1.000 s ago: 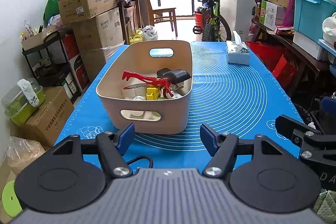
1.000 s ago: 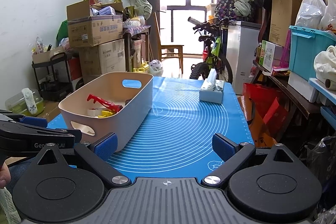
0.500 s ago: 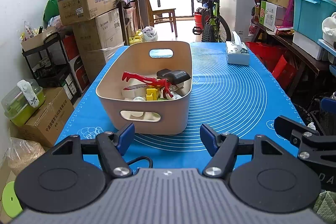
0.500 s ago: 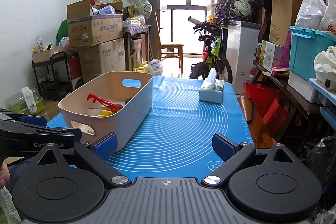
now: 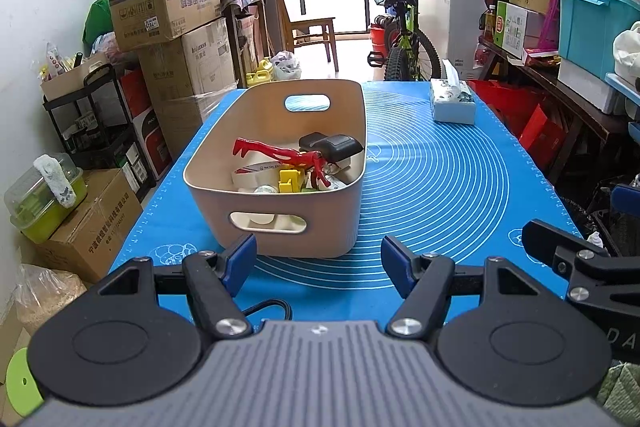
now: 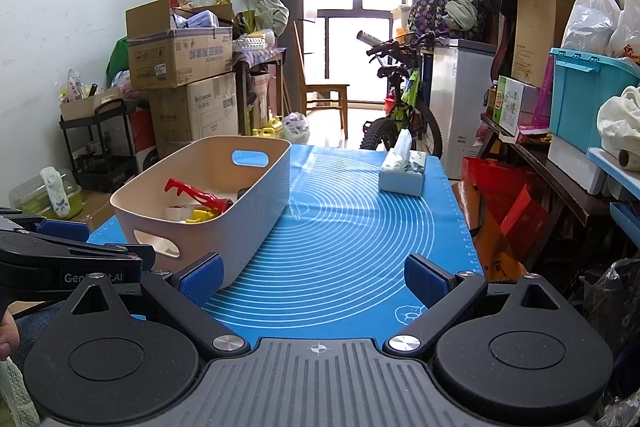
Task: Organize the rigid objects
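A: Where's the beige plastic handled bin [image 5: 280, 227]?

B: On the blue silicone ringed mat [image 5: 440, 179], left of centre, holding a red plastic claw tool [image 5: 280, 153], a yellow block and a black device.

A: The grippers?

B: The left gripper [image 5: 318, 259] and right gripper [image 6: 312, 279] both gape, empty, near the bin's front.

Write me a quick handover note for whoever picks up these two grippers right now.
Left gripper: open, empty, just short of the beige bin.
Right gripper: open, empty, over the blue mat.
In the bin: red toy, yellow piece, black case, tape roll.
Done: no loose rigid items show on the mat.
Left: only the tissue box stands outside the bin, at the far end; decide whether it belongs.
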